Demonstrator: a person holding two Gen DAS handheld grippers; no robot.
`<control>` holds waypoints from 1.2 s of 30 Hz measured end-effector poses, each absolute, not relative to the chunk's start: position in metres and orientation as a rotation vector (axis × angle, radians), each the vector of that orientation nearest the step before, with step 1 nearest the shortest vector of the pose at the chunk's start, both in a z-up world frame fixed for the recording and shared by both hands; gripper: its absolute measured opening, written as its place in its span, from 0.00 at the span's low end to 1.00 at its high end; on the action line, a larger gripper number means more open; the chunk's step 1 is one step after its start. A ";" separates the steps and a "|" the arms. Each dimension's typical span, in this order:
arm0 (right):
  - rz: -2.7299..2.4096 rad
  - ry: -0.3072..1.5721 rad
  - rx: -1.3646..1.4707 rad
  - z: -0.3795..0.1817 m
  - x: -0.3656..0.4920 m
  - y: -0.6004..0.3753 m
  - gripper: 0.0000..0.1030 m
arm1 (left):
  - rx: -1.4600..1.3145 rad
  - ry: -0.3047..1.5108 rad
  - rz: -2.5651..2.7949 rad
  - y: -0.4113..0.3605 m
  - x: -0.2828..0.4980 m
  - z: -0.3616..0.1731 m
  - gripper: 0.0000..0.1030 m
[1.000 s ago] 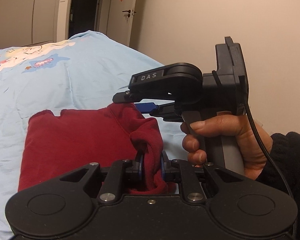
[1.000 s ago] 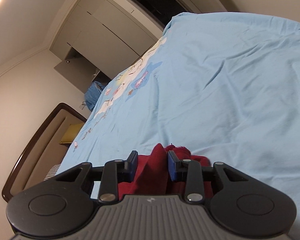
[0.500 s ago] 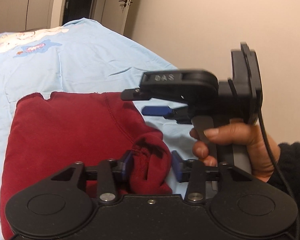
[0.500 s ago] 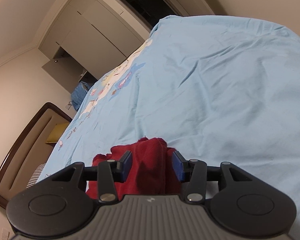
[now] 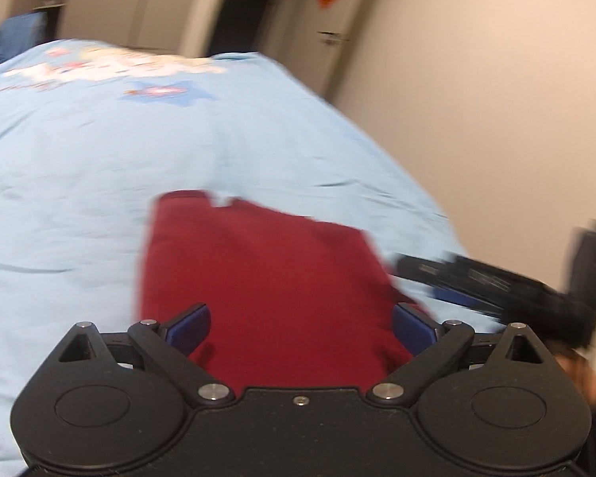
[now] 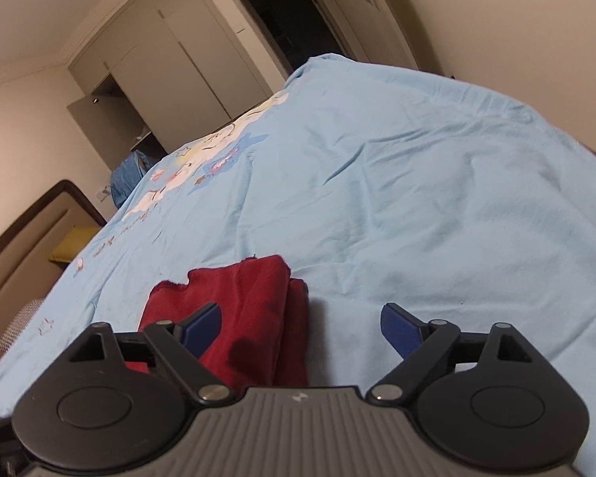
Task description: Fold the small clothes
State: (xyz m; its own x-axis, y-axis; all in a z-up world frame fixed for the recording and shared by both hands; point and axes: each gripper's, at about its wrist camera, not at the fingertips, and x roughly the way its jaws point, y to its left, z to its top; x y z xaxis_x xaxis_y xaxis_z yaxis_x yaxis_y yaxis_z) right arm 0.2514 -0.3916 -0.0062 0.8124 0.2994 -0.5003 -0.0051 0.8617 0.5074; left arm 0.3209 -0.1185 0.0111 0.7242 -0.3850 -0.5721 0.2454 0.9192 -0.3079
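A dark red garment (image 5: pixel 266 278) lies folded flat on the light blue bed sheet (image 5: pixel 99 167). My left gripper (image 5: pixel 302 320) is just in front of its near edge, jaws opening wide, and its blue pads (image 5: pixel 190 326) do not press the cloth that shows between them. In the right wrist view the garment (image 6: pixel 238 310) shows its stacked folded edge. My right gripper (image 6: pixel 302 328) is also opening, with the cloth near its left pad (image 6: pixel 202 328) but free of it. From the left wrist view the right gripper (image 5: pixel 492 286) appears blurred at the garment's right side.
The bed sheet (image 6: pixel 417 198) stretches far ahead with a cartoon print (image 6: pixel 218 159) toward the headboard (image 6: pixel 28 238). A blue bag (image 6: pixel 129 179), wardrobe doors (image 6: pixel 171 63) and a dark doorway (image 6: pixel 294 28) lie beyond. A beige wall (image 5: pixel 496 99) runs along the bed's right side.
Both grippers were pinched on bunched red cloth; their jaws have spread and let it go. Both drew back, and the garment now lies flat in a neat fold.
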 end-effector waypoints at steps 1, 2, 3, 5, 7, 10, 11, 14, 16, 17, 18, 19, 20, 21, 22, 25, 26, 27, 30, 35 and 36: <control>0.175 0.602 0.482 -0.003 0.248 -0.387 0.92 | -0.224 0.685 -0.313 -0.111 0.324 0.009 0.95; 0.183 0.598 0.450 -0.001 0.244 -0.382 0.93 | -0.229 0.693 -0.280 -0.104 0.325 0.006 0.95; 0.190 0.595 0.416 0.001 0.241 -0.377 0.94 | -0.234 0.703 -0.253 -0.097 0.327 0.003 0.96; 0.194 0.597 0.337 0.005 0.234 -0.367 0.95 | -0.237 0.733 -0.205 -0.085 0.329 -0.005 0.96; 0.161 0.617 0.266 0.004 0.229 -0.360 0.95 | -0.241 0.757 -0.172 -0.073 0.329 -0.013 0.96; 0.137 0.635 0.245 -0.002 0.217 -0.362 0.95 | -0.255 0.783 -0.154 -0.061 0.328 -0.024 0.96; 0.130 0.642 0.249 -0.004 0.213 -0.363 0.95 | -0.269 0.787 -0.158 -0.055 0.324 -0.027 0.96; 0.094 0.655 0.250 -0.011 0.202 -0.369 0.97 | -0.315 0.800 -0.161 -0.048 0.321 -0.035 0.97; 0.069 0.670 0.255 -0.017 0.195 -0.372 0.97 | -0.327 0.802 -0.163 -0.047 0.317 -0.037 0.98; 0.060 0.675 0.258 -0.020 0.192 -0.373 0.97 | -0.327 0.802 -0.163 -0.047 0.316 -0.038 0.98; 0.051 0.680 0.260 -0.022 0.190 -0.374 0.97 | -0.324 0.801 -0.163 -0.047 0.315 -0.037 0.98; 0.044 0.683 0.261 -0.024 0.187 -0.375 0.97 | -0.322 0.800 -0.162 -0.048 0.315 -0.037 0.98; 0.037 0.682 0.262 -0.025 0.184 -0.376 0.97 | -0.319 0.799 -0.162 -0.049 0.314 -0.037 0.98; 0.031 0.678 0.264 -0.025 0.181 -0.376 0.97 | -0.318 0.799 -0.162 -0.048 0.313 -0.036 0.98; 0.024 0.669 0.265 -0.023 0.178 -0.375 0.97 | -0.317 0.798 -0.162 -0.048 0.313 -0.036 0.98; 0.007 0.617 0.260 -0.011 0.170 -0.372 0.97 | -0.323 0.799 -0.162 -0.047 0.313 -0.036 0.98; 0.005 0.595 0.255 -0.006 0.168 -0.370 0.98 | -0.324 0.800 -0.161 -0.047 0.312 -0.036 0.98; 0.008 0.574 0.250 -0.002 0.165 -0.367 0.98 | -0.326 0.800 -0.161 -0.047 0.312 -0.036 0.98; 0.050 0.519 0.236 0.012 0.160 -0.356 1.00 | -0.329 0.801 -0.161 -0.047 0.311 -0.035 0.98; 0.154 0.516 0.212 0.016 0.161 -0.332 1.00 | -0.328 0.802 -0.161 -0.047 0.311 -0.035 0.98; 0.157 0.526 0.204 0.013 0.162 -0.328 1.00 | -0.328 0.801 -0.161 -0.047 0.311 -0.035 0.98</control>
State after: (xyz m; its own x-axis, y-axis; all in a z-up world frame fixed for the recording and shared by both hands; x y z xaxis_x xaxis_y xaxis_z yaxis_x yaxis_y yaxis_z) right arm 0.1621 -0.3276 0.0129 0.8535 0.2002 -0.4811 -0.0960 0.9679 0.2325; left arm 0.3109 -0.0467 -0.0350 0.6869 -0.2644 -0.6770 0.0180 0.9374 -0.3478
